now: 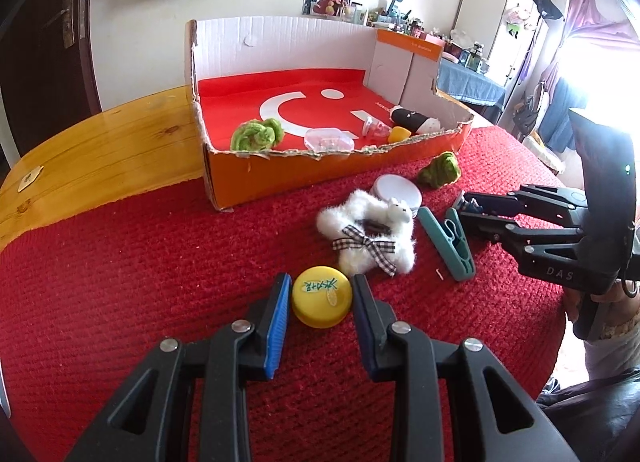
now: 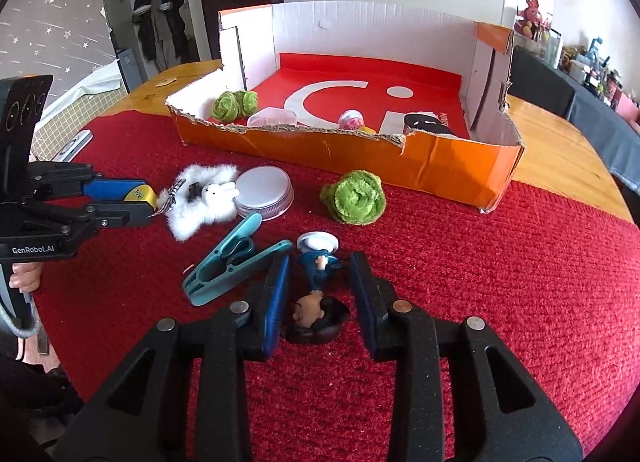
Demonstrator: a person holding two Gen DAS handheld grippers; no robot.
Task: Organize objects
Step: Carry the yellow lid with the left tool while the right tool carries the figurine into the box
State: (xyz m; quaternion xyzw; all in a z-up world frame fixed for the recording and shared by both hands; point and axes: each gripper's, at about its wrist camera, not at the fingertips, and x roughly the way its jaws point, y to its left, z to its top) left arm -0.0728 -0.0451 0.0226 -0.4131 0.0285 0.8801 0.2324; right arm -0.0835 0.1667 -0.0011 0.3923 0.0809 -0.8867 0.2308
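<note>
Several small things already lie in the box (image 2: 440,166). The left hand-held gripper (image 1: 321,294) brackets a yellow cap (image 1: 322,302), not visibly clamped; the right hand-held gripper (image 2: 320,274) straddles a figurine (image 2: 318,290), released. Five items remain on the desk (image 2: 560,150).

1. The cloth (image 1: 160,262) is deep red with a ribbed weave.
2. The box (image 2: 440,166) is orange outside, white on its inner walls, with a red floor bearing a white mark.
3. The cap (image 1: 321,297) is yellow with green print.
4. The fluffy toy (image 1: 370,236) is white, its bow black-and-white checked.
5. The clip (image 2: 228,262) is teal.
6. The plush cabbage (image 2: 354,198) is green.
7. The figurine (image 2: 318,286) wears blue, with black hair.
8. The gripper pads (image 2: 276,302) are blue.
</note>
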